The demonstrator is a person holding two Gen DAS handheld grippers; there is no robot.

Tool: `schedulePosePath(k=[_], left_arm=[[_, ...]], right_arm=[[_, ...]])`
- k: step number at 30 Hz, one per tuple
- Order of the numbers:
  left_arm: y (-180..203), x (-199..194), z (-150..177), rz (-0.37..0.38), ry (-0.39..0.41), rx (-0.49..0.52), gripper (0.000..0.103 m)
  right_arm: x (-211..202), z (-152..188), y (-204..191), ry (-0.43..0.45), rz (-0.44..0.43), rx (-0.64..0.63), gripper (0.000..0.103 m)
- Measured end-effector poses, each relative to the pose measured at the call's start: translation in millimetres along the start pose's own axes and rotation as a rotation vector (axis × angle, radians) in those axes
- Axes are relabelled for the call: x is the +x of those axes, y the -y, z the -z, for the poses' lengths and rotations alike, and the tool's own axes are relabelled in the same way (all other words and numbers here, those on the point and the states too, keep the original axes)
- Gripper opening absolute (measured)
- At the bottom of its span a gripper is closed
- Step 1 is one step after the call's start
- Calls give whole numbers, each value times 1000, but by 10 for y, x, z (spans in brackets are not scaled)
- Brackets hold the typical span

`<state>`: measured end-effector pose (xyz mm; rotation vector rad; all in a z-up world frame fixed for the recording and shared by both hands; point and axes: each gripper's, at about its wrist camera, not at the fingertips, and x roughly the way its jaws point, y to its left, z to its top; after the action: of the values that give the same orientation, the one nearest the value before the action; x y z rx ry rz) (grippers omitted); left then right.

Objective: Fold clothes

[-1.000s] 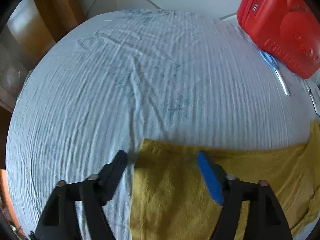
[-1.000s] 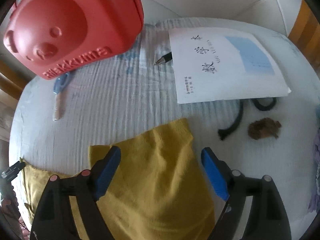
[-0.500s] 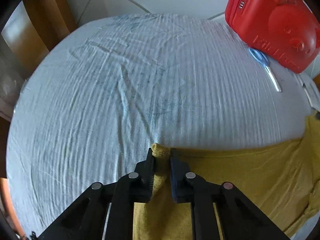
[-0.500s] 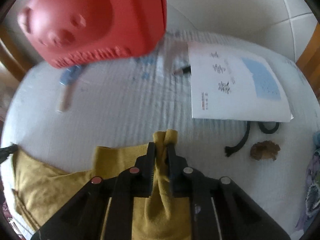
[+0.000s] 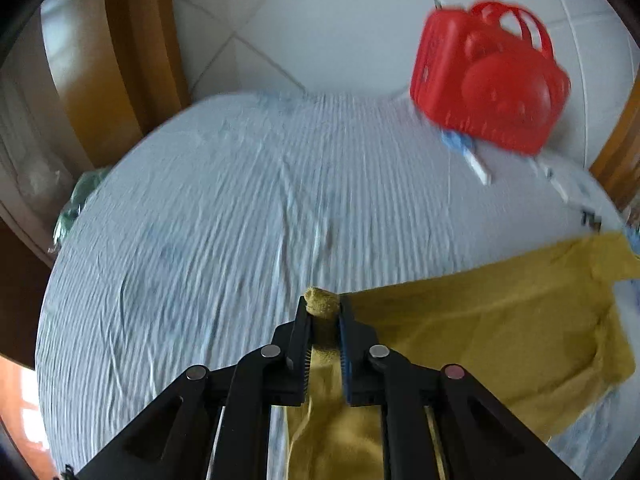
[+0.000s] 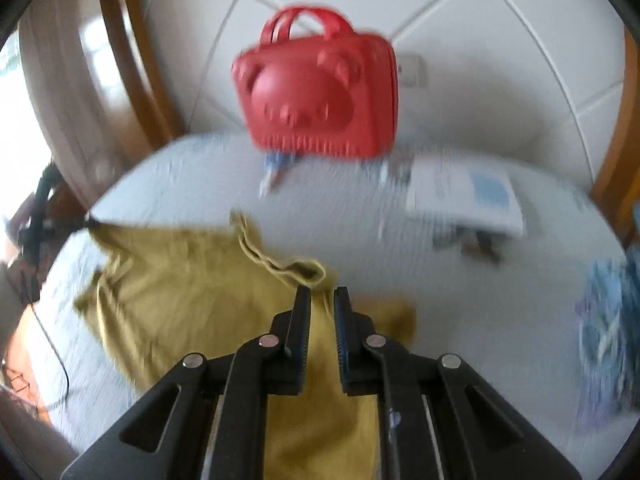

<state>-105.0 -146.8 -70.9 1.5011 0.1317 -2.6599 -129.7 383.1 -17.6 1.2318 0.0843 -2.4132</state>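
A mustard-yellow cloth (image 5: 500, 328) lies on the table's pale ribbed cover (image 5: 224, 240), partly lifted at two corners. My left gripper (image 5: 323, 304) pinches one bunched corner, which pokes out past the fingertips; its jaws are opening slightly with the cloth still pressed between the pads. In the right wrist view, the yellow cloth (image 6: 180, 280) spreads out to the left. My right gripper (image 6: 322, 292) is shut on the cloth's near right edge, and yellow fabric fills the narrow gap. The left gripper's black tip (image 6: 90, 223) shows at the cloth's far left corner.
A red bear-faced bag (image 6: 320, 100) stands at the back of the table, with blue-handled scissors (image 5: 464, 148) in front of it. A white booklet (image 6: 468, 196) and dark cord (image 6: 476, 244) lie at back right. Bluish fabric (image 6: 612, 320) is at the right edge.
Both grippers went from open over the cloth to shut on its corners. Then both rose and drew back with the cloth, so the table and red bag look farther away.
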Motion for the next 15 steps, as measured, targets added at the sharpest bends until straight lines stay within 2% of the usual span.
schedulePosePath(k=[4, 5, 7, 10, 12, 14, 15], left_arm=[[-30, 165, 313, 8, -124, 5, 17], [-47, 192, 376, 13, -153, -1, 19], [-90, 193, 469, 17, -199, -22, 22], [-139, -58, 434, 49, -162, -53, 27], [-184, -285, 349, 66, -108, -75, 36], [-266, -422, 243, 66, -62, -111, 63], [-309, -468, 188, 61, -44, -129, 68]], right_arm=[[102, 509, 113, -154, 5, 103, 12], [105, 587, 155, -169, 7, 141, 12], [72, 622, 236, -164, 15, 218, 12], [39, 559, 310, -146, 7, 294, 12], [73, 481, 332, -141, 3, 330, 14], [125, 419, 356, -140, 0, 365, 27], [162, 399, 370, -143, -3, 383, 32]])
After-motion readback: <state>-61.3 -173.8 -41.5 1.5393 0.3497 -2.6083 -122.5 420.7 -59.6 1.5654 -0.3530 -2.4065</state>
